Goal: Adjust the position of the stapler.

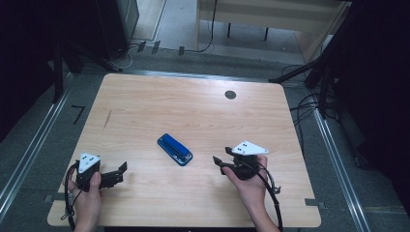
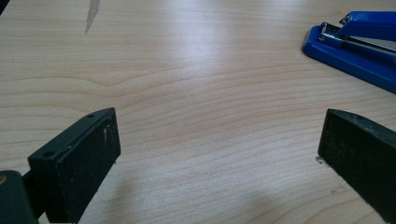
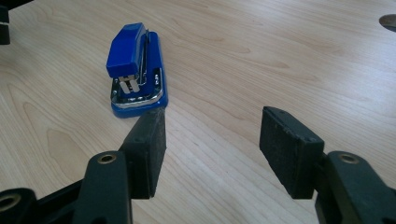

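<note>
Near the surface's front-left corner, the left tongs (image 1: 118, 172) stood spread and empty. The glossy blue plastic-and-metal stapler (image 1: 175, 149) lay mid-surface, long axis slanting toward the front-right corner. The right tongs (image 1: 218, 162), half spread and empty, sat nearer it.

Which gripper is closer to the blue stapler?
Right. The right gripper sits just to the right of the stapler, jaws open and aimed toward it. The left gripper is farther off, down to the stapler's left, jaws open too.
</note>
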